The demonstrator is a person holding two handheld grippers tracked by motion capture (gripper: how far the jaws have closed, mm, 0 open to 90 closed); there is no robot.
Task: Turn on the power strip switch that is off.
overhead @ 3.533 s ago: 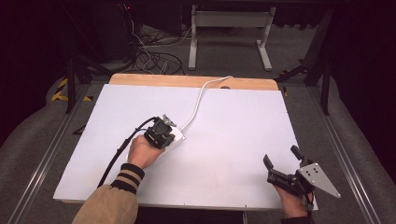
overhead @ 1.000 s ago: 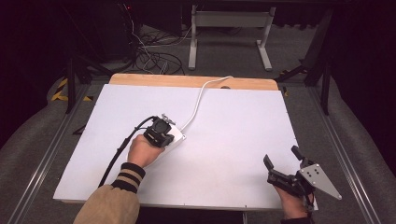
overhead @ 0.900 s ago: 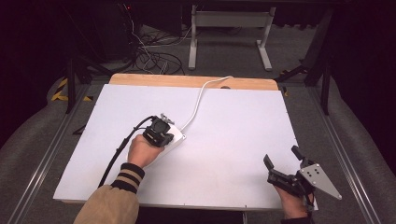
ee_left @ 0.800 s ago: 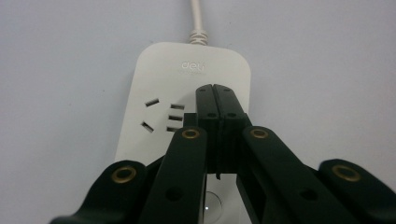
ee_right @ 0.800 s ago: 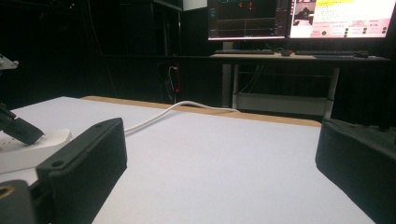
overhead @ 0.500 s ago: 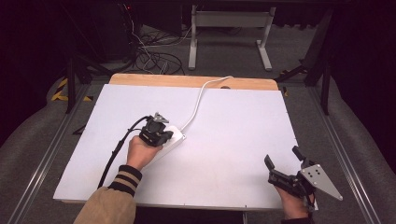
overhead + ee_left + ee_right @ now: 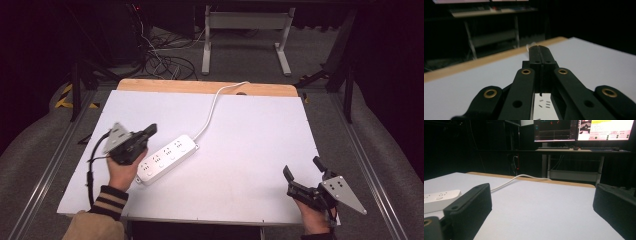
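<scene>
1. Two grippers share the white table point(image 7: 260, 125), which bears a white power strip point(image 7: 167, 159) left of centre, its cord point(image 7: 212, 107) running to the far edge.
2. Left gripper point(image 7: 149, 131) hovers just over the strip's near end, jaws pressed together on nothing, likely positioned for poking or nudging it.
3. Right gripper point(image 7: 302, 175) rests at the near right corner, jaws spread wide and empty, well apart from the strip, seemingly parked clear.

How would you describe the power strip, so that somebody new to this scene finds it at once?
Look at the white table. Left of its middle, the power strip lies diagonally beside the left gripper. It is the only white bar with sockets, and its white cable runs to the far wooden edge.
</scene>
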